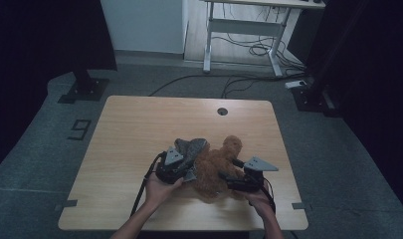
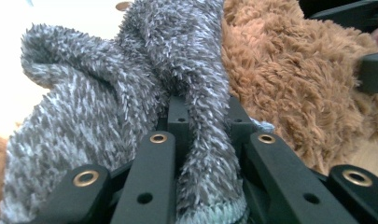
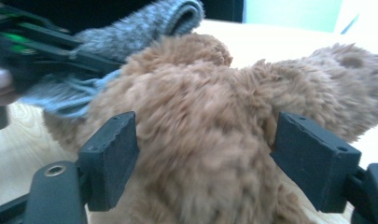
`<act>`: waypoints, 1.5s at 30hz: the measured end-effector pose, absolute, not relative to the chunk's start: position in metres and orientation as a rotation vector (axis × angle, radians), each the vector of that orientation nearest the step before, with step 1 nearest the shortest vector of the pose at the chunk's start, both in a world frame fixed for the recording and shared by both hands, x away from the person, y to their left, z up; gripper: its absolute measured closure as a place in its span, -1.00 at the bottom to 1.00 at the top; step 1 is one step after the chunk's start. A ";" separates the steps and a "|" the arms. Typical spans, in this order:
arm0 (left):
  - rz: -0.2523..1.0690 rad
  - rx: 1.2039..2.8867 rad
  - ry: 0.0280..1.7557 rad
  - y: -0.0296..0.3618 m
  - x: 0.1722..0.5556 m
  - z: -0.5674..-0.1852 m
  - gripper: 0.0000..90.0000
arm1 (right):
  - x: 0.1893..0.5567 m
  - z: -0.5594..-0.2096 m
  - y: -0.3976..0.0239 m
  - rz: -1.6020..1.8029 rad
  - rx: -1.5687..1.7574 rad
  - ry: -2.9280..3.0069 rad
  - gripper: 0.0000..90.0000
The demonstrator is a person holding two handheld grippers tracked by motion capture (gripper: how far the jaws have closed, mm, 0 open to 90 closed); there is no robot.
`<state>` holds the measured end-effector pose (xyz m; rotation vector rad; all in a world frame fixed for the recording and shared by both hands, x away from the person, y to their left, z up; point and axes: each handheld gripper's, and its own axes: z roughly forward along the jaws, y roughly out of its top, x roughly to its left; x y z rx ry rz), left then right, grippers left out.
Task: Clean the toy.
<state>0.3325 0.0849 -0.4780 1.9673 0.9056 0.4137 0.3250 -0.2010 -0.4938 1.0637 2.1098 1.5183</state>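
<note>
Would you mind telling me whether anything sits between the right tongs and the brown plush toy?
Nothing visible does. The right tongs stand open with the brown plush toy already between the jaws. The grey fuzzy sock, clamped in the left tongs, lies against the toy's far side, clear of the right jaws.

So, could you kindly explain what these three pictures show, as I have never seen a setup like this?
A person at a light wooden table holds a black two-jaw tool in each hand. One picture looks down from above; the other two come from cameras riding on each tool. The left gripper is shut on a fuzzy grey knitted sock. The right gripper stands open, its jaws either side of a fluffy brown plush toy lying on the table.
</note>
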 end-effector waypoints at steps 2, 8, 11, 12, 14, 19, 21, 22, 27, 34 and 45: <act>0.402 1.955 0.904 0.087 0.328 -0.479 0.73 | 0.332 -0.496 -0.195 1.471 1.103 2.168 -0.62; 0.379 1.932 0.894 0.091 0.321 -0.481 0.72 | 0.334 -0.512 -0.192 1.487 1.117 2.279 -0.06; 0.333 1.922 0.907 0.093 0.322 -0.474 0.70 | 0.327 -0.518 -0.193 1.509 1.072 2.258 0.13; 0.329 1.923 0.910 0.092 0.323 -0.471 0.70 | 0.324 -0.519 -0.193 1.509 1.064 2.243 0.15; 0.343 1.923 0.912 0.089 0.325 -0.459 0.70 | 0.320 -0.521 -0.192 1.497 1.041 2.205 0.19; 0.392 1.903 0.876 0.074 0.332 -0.433 0.70 | 0.317 -0.522 -0.183 1.422 0.992 2.116 0.34; 0.403 1.903 0.856 0.062 0.335 -0.424 0.70 | 0.319 -0.521 -0.181 1.399 0.979 2.091 0.37; 0.410 1.906 0.845 0.056 0.336 -0.420 0.70 | 0.320 -0.521 -0.180 1.396 0.977 2.074 0.38; 0.383 1.955 0.805 0.019 0.349 -0.409 0.69 | 0.320 -0.520 -0.173 1.364 0.944 2.035 0.39; 0.369 2.109 0.839 -0.020 0.365 -0.447 0.69 | 0.312 -0.523 -0.172 1.338 0.853 2.018 0.39; 0.397 2.059 0.907 0.033 0.359 -0.453 0.69 | 0.311 -0.526 -0.175 1.369 0.878 2.026 0.40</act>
